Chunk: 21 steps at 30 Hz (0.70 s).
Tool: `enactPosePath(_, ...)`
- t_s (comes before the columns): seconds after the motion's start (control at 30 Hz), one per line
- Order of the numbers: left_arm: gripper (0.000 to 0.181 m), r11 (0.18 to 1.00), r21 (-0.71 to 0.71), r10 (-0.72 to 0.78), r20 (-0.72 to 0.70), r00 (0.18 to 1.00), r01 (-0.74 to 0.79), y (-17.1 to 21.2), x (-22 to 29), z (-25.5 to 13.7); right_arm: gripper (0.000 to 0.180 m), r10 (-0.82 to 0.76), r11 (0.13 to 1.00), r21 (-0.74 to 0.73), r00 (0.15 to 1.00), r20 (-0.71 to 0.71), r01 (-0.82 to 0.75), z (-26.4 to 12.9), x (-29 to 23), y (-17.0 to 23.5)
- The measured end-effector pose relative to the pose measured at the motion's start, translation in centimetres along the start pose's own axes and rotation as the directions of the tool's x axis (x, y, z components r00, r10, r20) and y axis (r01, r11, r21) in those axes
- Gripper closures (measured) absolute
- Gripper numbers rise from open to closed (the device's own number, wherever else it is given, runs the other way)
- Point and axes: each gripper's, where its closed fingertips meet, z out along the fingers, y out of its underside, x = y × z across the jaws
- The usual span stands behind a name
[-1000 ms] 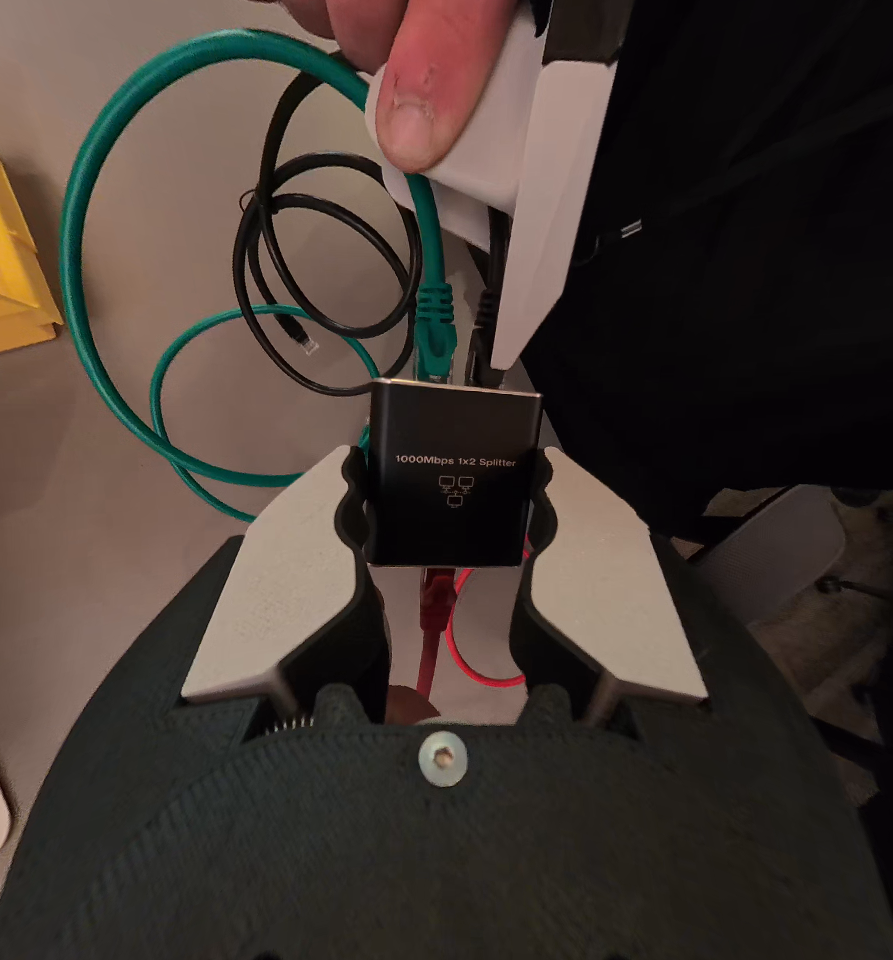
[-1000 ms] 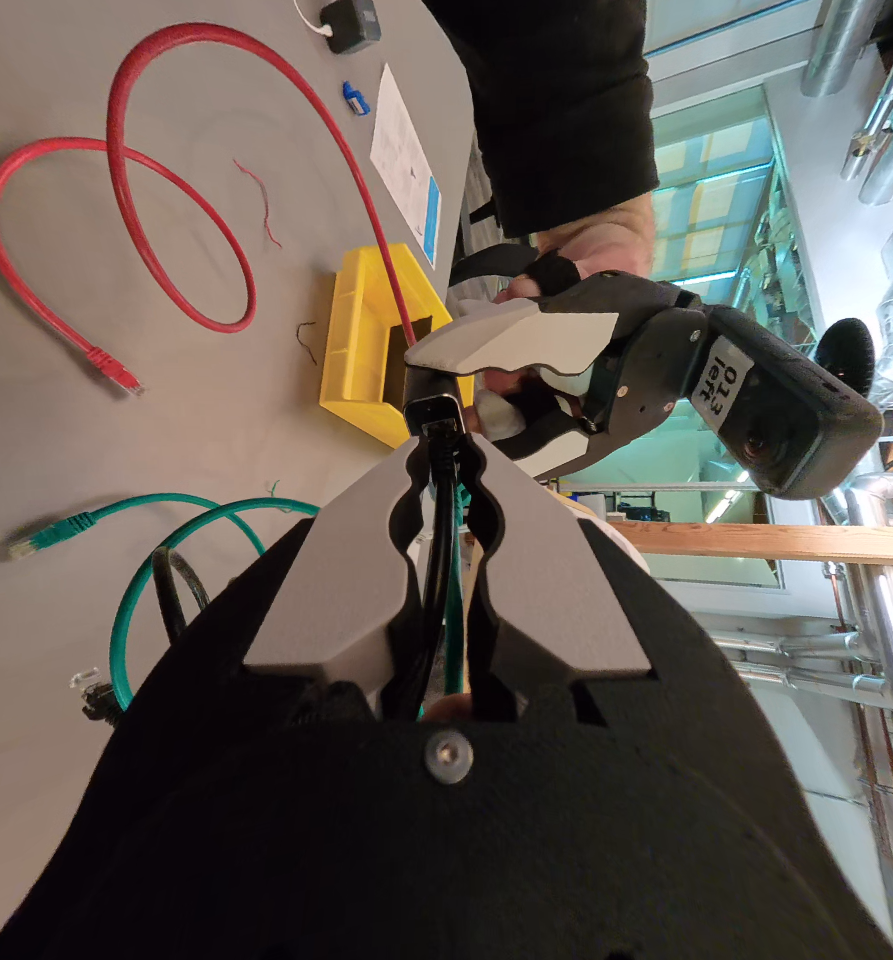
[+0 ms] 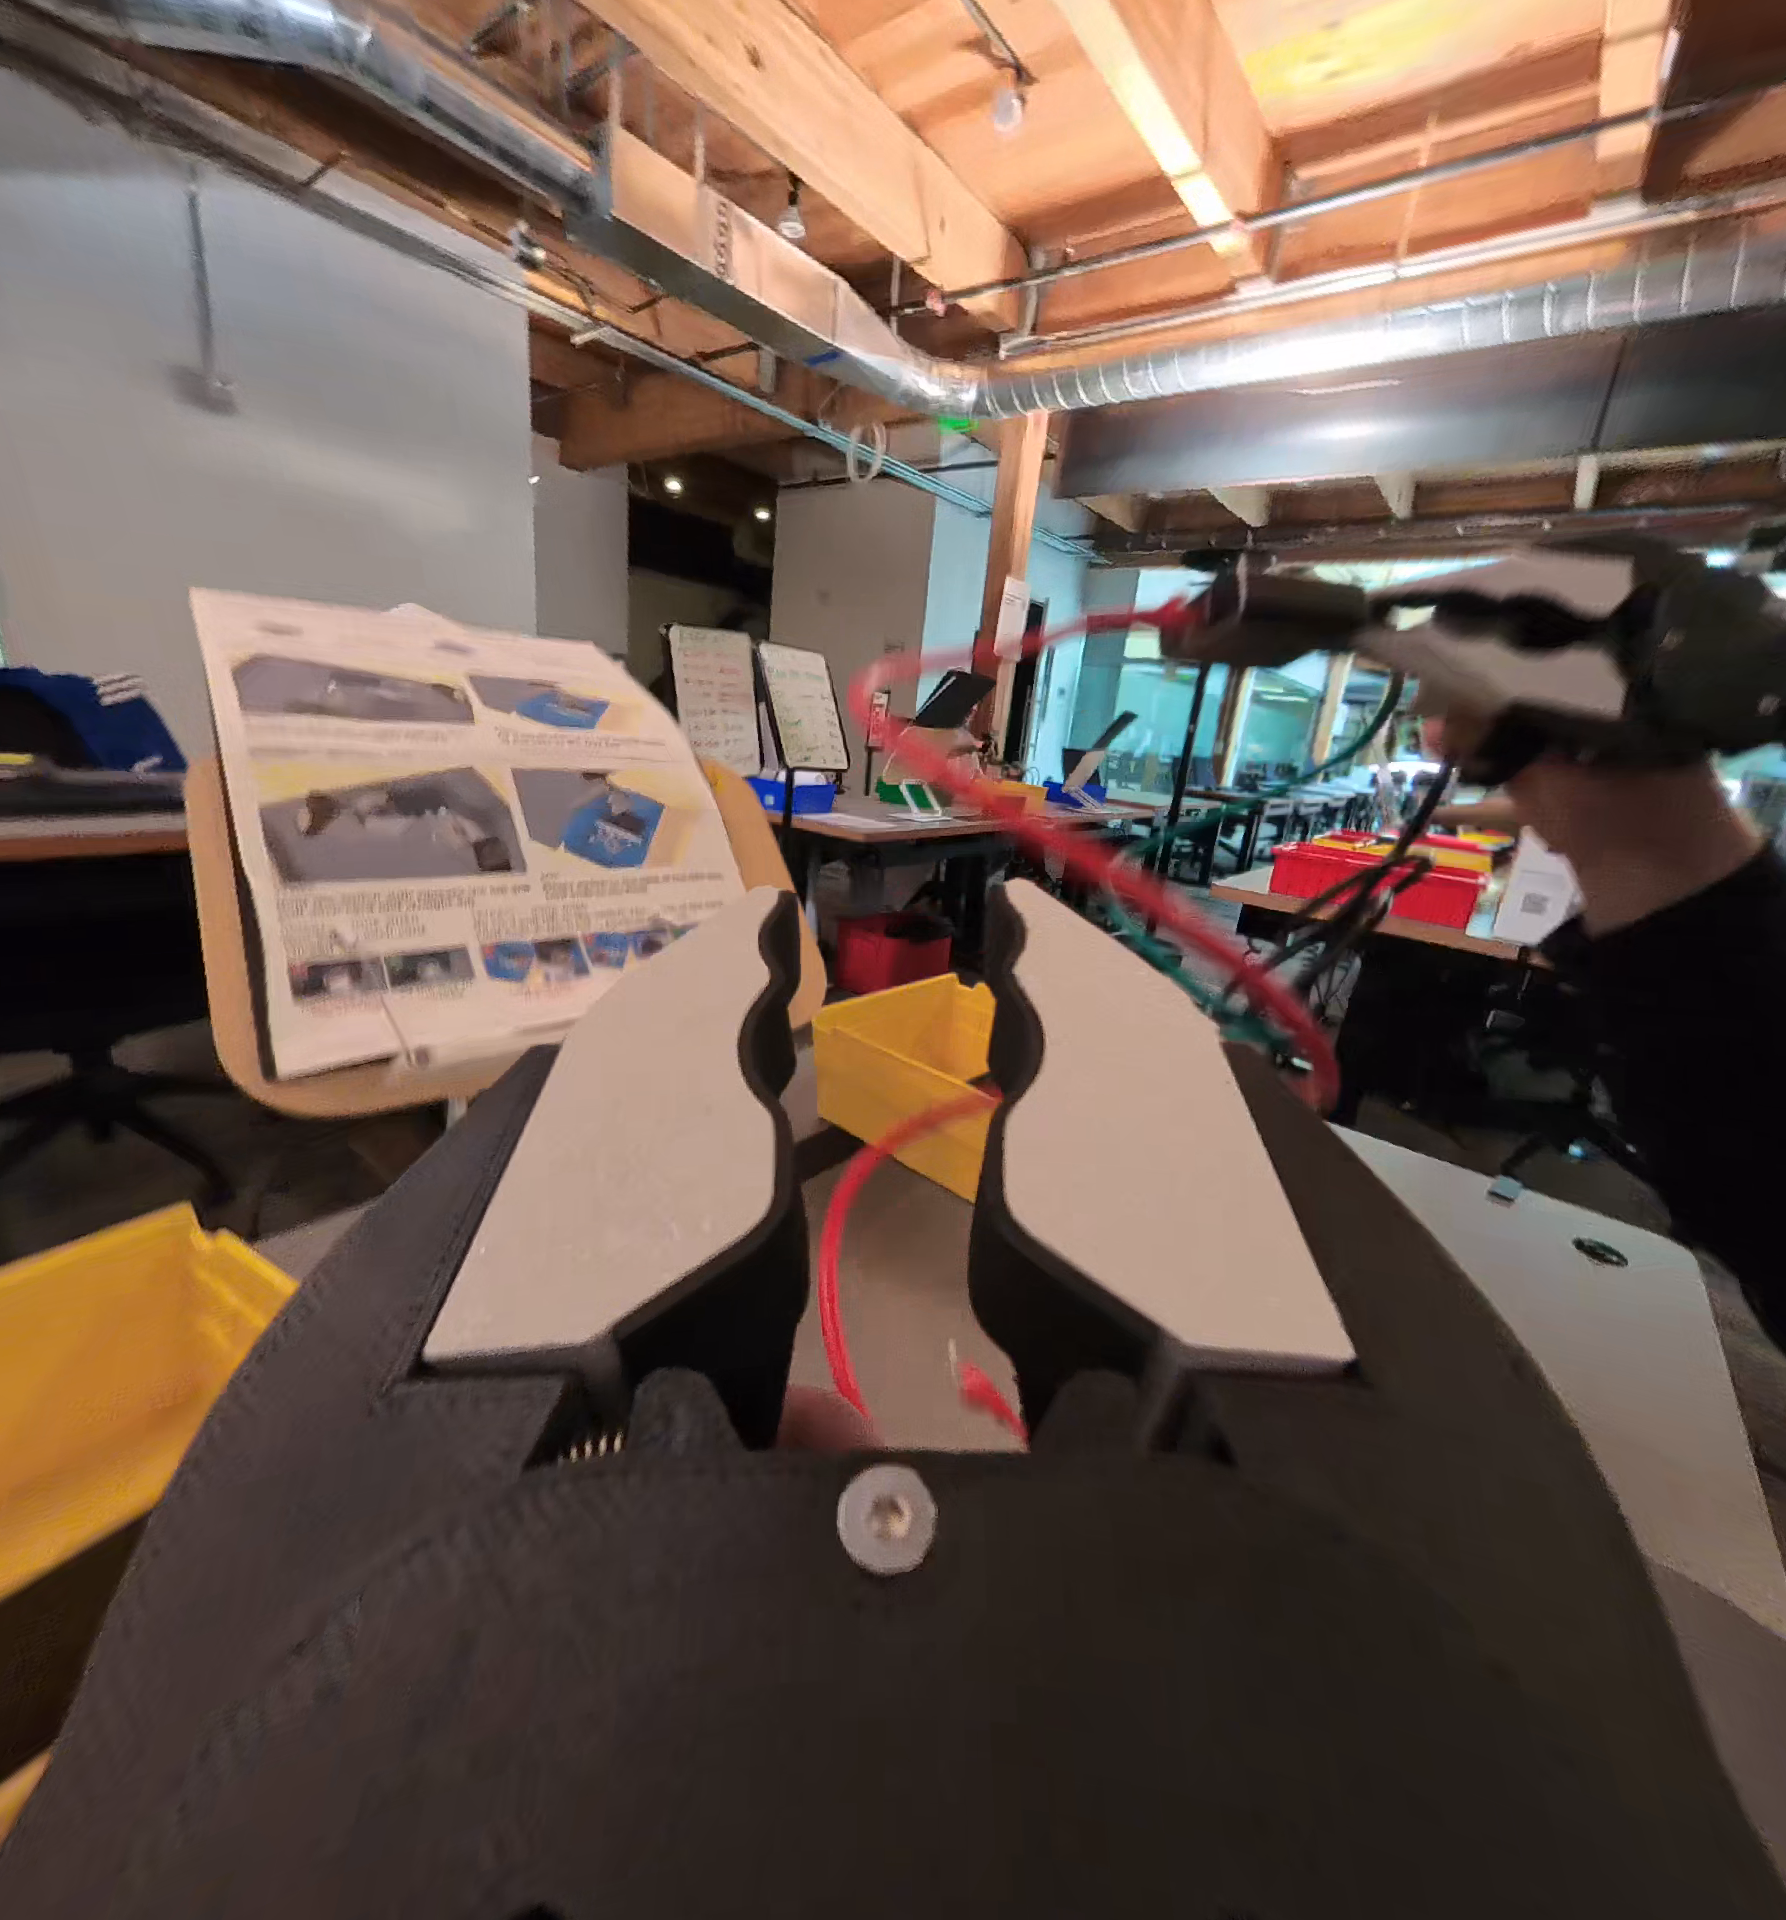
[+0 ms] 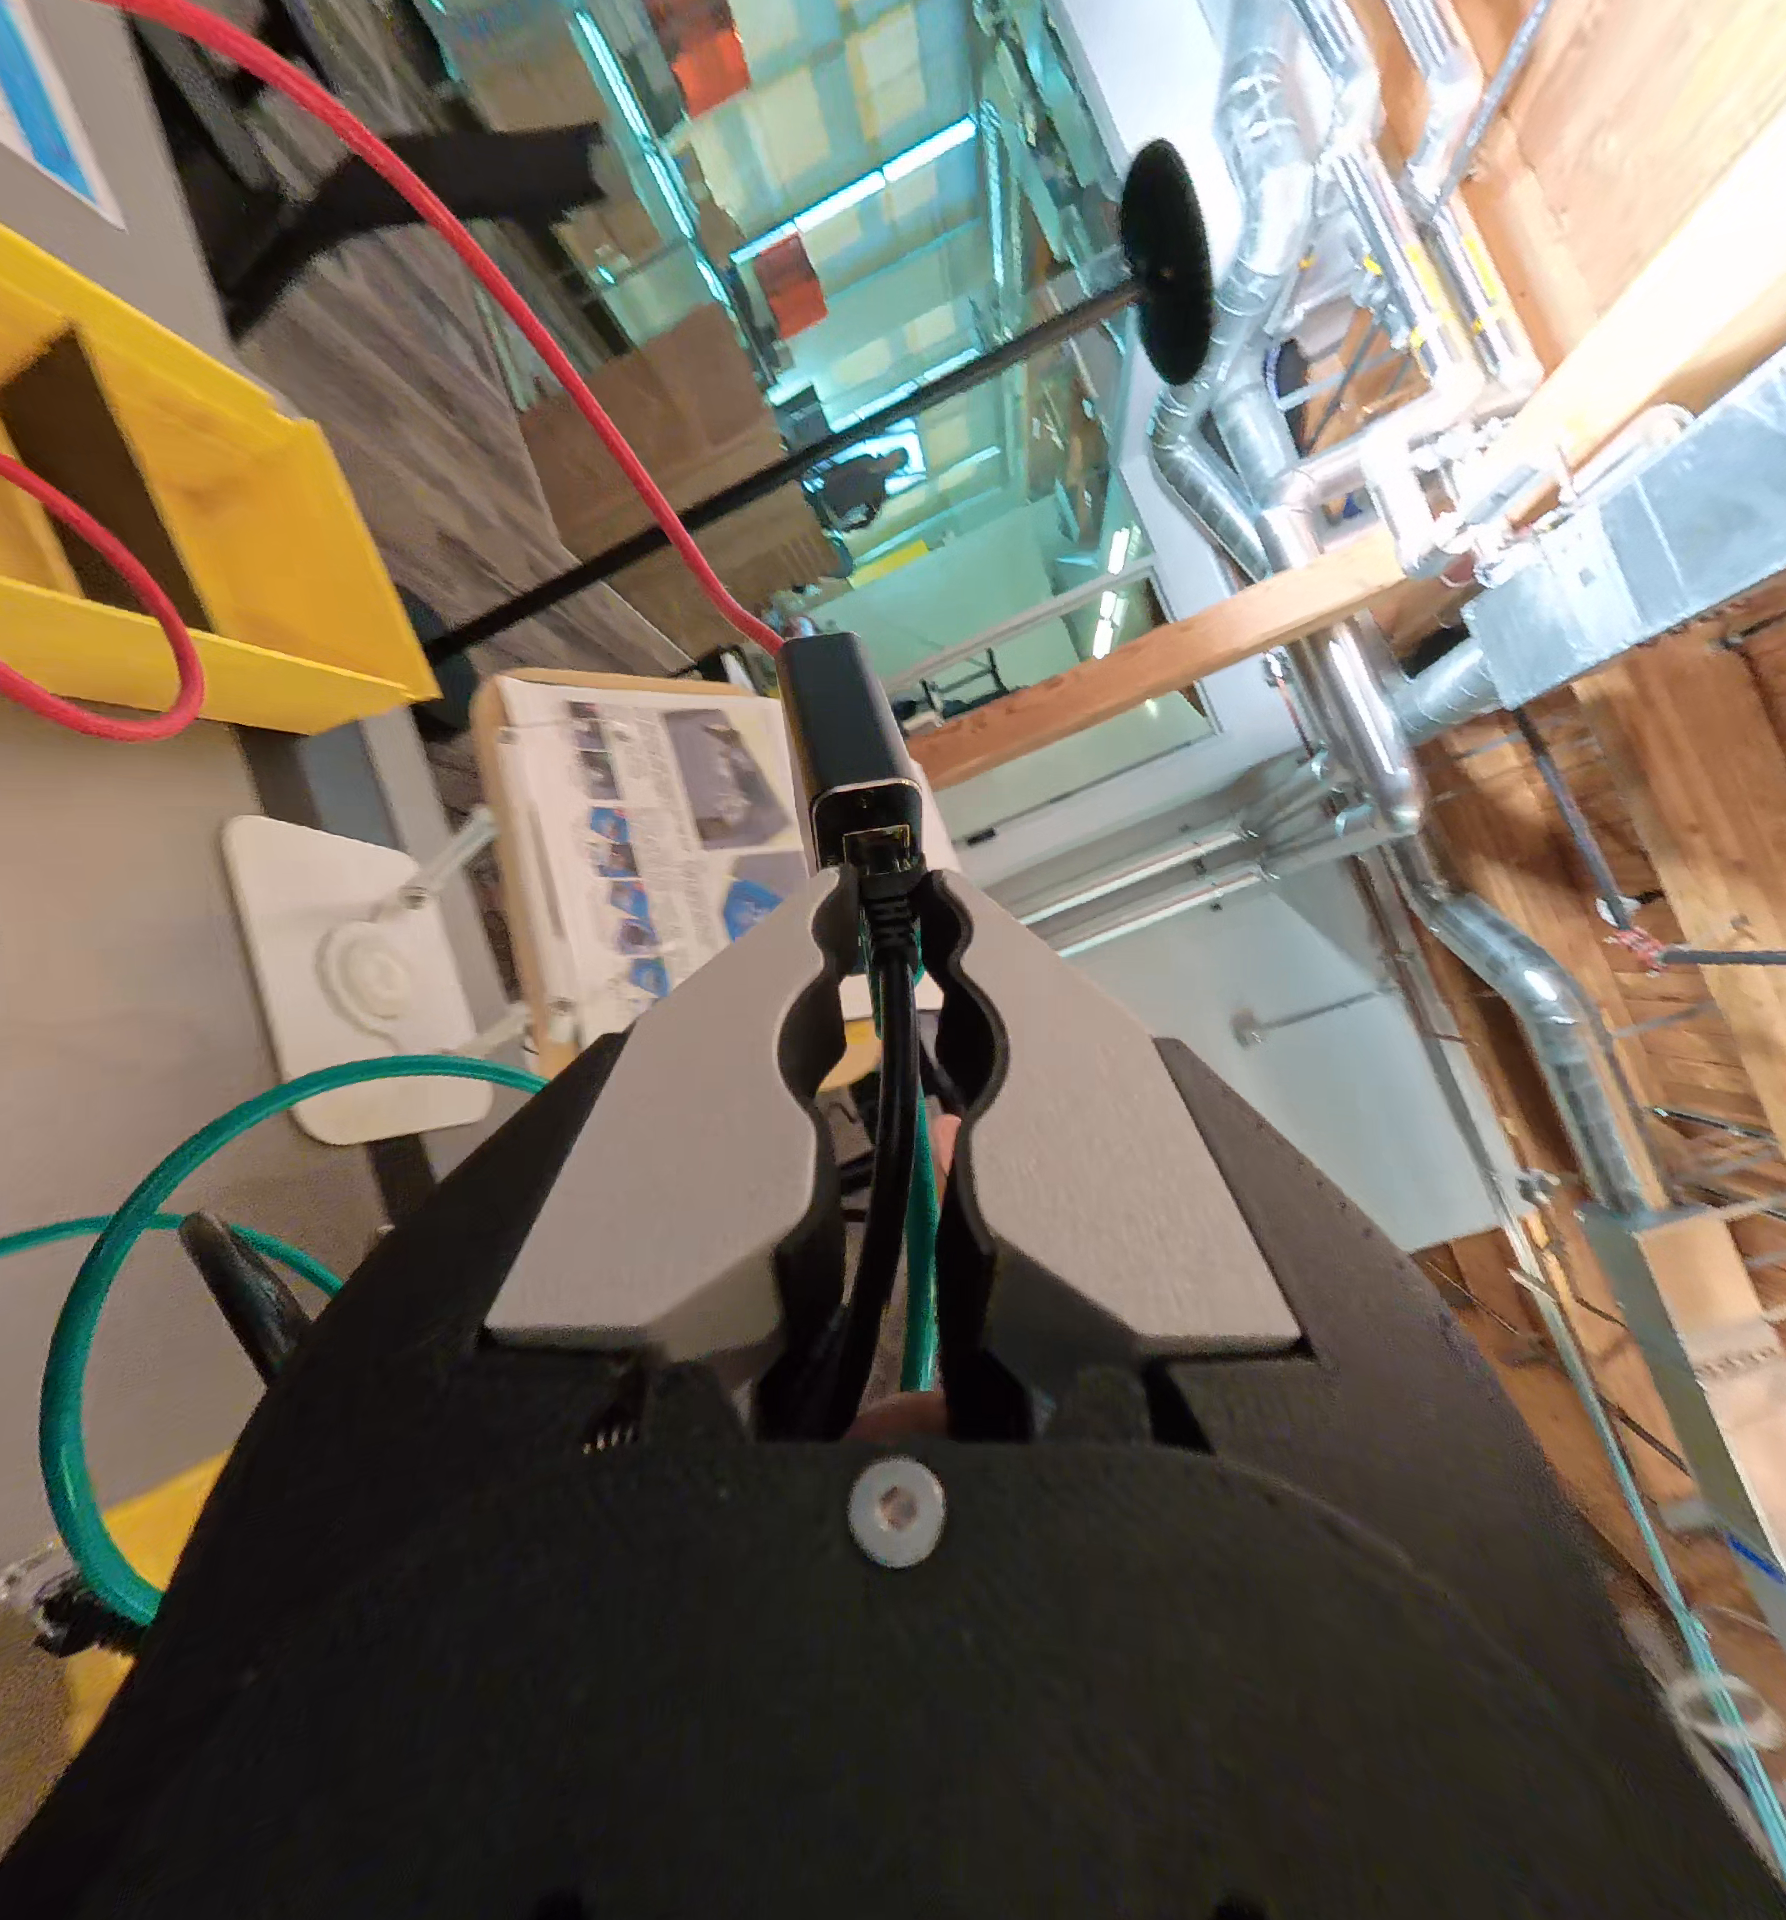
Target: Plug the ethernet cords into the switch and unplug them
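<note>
Right wrist view: right claw (image 4: pixel 884 904) is nearly closed, pinching the black ethernet cord (image 4: pixel 894 1049) just behind its plug.
Switch: small black metal box switch (image 4: pixel 847 743) sits beyond the fingertips at 12 o'clock, lifted off the counter, with the black plug seated in its near port.
Red cord: thin red ethernet cord (image 4: pixel 556 343) leaves the switch's far end toward 10 o'clock.
Green cord: green ethernet cord (image 4: pixel 89 1299) runs between the fingers beside the black one and loops at 8 o'clock.
Left claw: left claw (image 3: pixel 894 961) stands moderately apart, holding nothing.
Surroundings: yellow plastic bin (image 4: pixel 245 499) rests on the grey counter (image 4: pixel 58 935) at 10 o'clock.
</note>
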Motion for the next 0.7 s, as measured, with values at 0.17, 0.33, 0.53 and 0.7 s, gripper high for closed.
enactPosePath(0.17,0.147,0.990,-0.117,-0.083,0.002,0.997,0.082,8.0,1.2,-0.2,0.170,-0.050,0.986,-0.163,0.987,-0.154,0.025,1.3,9.6,3.6)
enactPosePath(0.33,0.146,0.964,-0.265,-0.008,-0.017,1.000,0.003,14.6,3.6,0.4,0.170,-0.146,0.927,-0.374,0.954,-0.261,0.040,3.0,17.1,11.1)
enactPosePath(0.53,0.146,0.935,-0.354,-0.014,-0.091,0.996,-0.019,19.2,5.5,1.1,0.170,-0.237,0.852,-0.519,0.930,-0.280,0.060,2.8,21.4,17.1)
enactPosePath(0.7,0.146,0.922,-0.387,-0.017,-0.107,0.994,-0.026,20.7,5.5,1.4,0.170,-0.322,0.754,-0.650,0.915,-0.243,0.092,2.5,23.3,20.7)
